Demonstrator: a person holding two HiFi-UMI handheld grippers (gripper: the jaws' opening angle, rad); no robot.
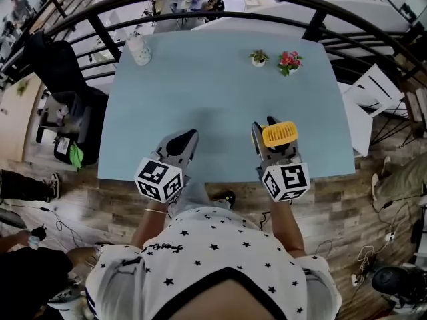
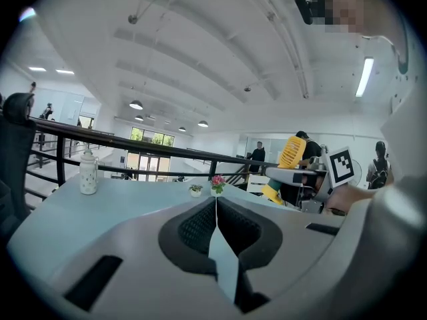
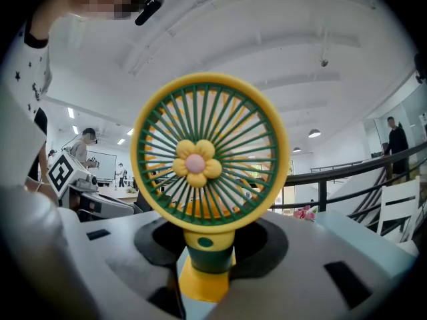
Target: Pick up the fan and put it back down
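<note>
A small yellow fan with a green grille and a flower at its centre stands upright between the jaws of my right gripper, which is shut on its green and yellow stem. In the head view the fan and right gripper are over the near right part of the light blue table. My left gripper hovers over the near left part, its jaws together and empty. The left gripper view shows the fan off to the right.
At the table's far edge stand a white jar, a small green potted plant and a pot of pink flowers. A black railing curves behind the table. A black chair stands left, white chairs right.
</note>
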